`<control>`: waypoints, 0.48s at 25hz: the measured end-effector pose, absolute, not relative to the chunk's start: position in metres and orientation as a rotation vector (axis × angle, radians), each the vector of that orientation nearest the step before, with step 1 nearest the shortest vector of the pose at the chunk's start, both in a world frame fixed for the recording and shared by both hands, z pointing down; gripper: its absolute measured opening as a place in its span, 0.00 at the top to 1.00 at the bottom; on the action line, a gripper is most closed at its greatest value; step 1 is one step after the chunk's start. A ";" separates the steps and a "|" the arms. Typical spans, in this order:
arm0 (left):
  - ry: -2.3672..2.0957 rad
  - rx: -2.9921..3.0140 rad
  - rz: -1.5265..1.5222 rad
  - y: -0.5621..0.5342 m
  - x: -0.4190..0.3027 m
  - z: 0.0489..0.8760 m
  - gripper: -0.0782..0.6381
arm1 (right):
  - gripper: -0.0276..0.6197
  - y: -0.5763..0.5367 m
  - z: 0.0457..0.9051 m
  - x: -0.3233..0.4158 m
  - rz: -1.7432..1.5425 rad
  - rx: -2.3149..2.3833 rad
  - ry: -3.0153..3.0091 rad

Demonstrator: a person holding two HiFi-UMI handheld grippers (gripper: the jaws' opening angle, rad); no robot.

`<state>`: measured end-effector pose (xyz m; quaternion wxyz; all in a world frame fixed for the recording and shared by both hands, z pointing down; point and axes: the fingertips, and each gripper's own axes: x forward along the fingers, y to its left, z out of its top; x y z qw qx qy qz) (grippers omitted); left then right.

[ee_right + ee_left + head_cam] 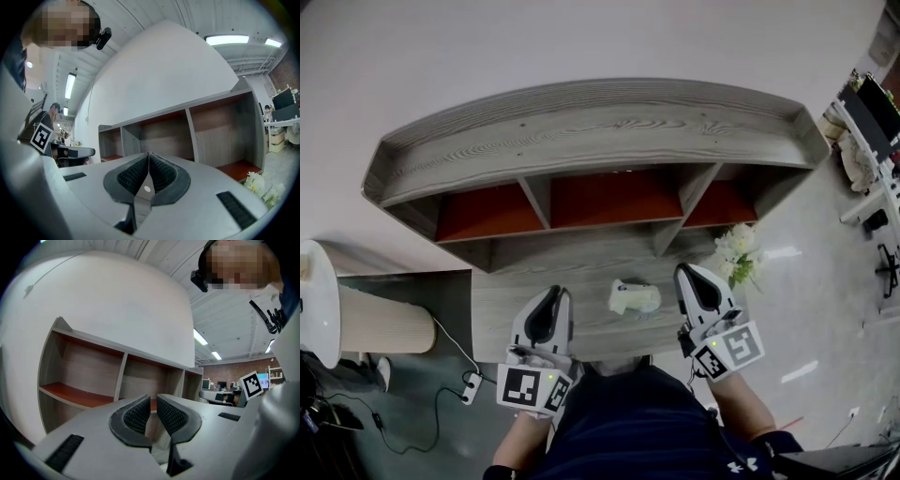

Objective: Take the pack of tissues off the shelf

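The pack of tissues [634,297], pale and crumpled, lies on the grey wooden ledge [581,272] below the shelf's three red-floored compartments. The wooden shelf [581,141] is curved, and its compartments look empty in the left gripper view [75,394] and in the right gripper view [187,126]. My left gripper [555,292] hovers left of the pack; its pads [136,416] stand a narrow gap apart with nothing between them. My right gripper [686,272] is just right of the pack, with its jaws shut on nothing [148,154]. Neither gripper view shows the pack.
White flowers [737,253] stand at the ledge's right end, close to the right gripper [260,185]. A beige cylinder [384,323] lies at the left, with a cable and socket block [471,387] on the floor. Desks and equipment [867,141] fill the far right.
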<state>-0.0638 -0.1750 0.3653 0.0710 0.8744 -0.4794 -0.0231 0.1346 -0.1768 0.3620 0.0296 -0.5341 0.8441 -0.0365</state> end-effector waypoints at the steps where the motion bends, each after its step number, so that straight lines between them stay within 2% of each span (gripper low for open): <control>1: -1.443 2.627 -0.068 -0.175 -0.063 0.365 0.82 | 0.93 -0.177 0.360 0.135 -0.115 -1.640 2.599; 12: -1.413 2.656 -0.046 -0.176 -0.050 0.364 0.82 | 0.93 -0.171 0.353 0.139 -0.118 -1.608 2.565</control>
